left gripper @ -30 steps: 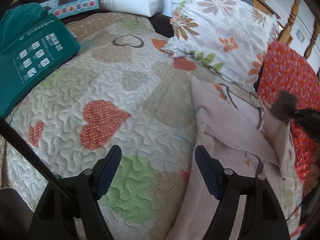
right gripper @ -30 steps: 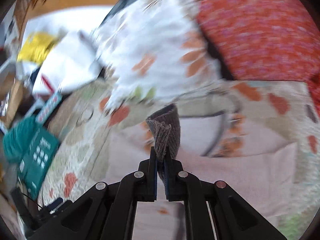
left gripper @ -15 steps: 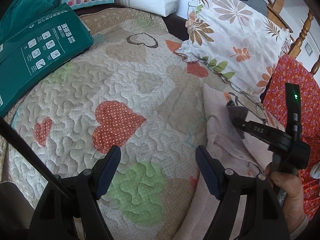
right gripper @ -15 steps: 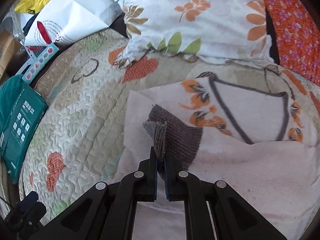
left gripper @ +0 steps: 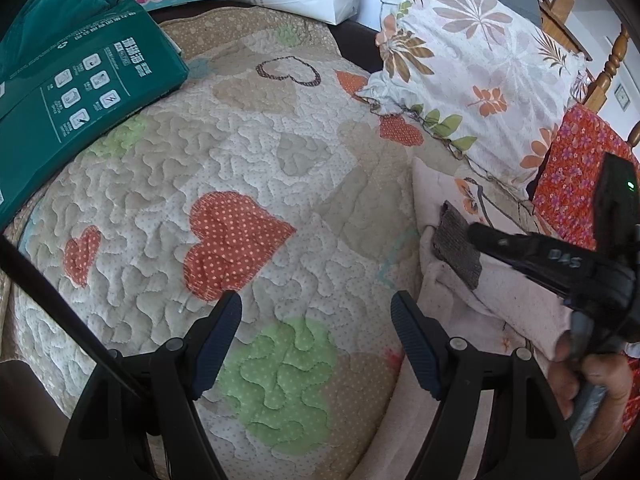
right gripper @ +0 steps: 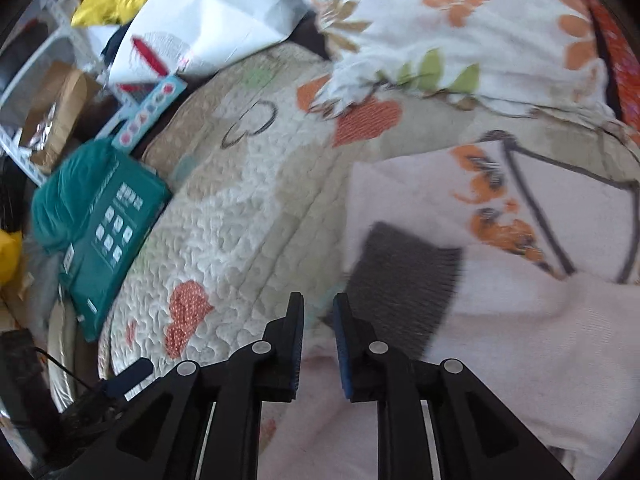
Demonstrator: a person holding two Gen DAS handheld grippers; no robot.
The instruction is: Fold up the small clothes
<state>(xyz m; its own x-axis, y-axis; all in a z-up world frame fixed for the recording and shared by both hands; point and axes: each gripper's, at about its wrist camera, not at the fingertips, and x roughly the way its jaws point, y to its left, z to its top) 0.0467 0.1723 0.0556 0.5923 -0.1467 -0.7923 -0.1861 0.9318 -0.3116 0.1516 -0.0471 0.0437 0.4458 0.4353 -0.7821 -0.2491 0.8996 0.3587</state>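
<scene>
Right tongs (right gripper: 319,312) have just been opening, a narrow gap, nothing between them now. The grey cuff (right gripper: 404,276) lies flat on the pink garment (right gripper: 520,344), just ahead on the quilt (right gripper: 240,216).

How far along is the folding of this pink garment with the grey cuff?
Done: the grey cuff is folded over onto the pink garment, and the right claw has just been opening, nothing between its pads. In hand: nothing; the left claw is open. Left: further folds.

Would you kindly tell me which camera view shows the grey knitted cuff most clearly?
The right wrist view: the grey cuff lies broad and unobstructed on the pale pink garment, though slightly blurred. The left wrist view shows it smaller, near the edge, partly covered by the right gripper.
</scene>
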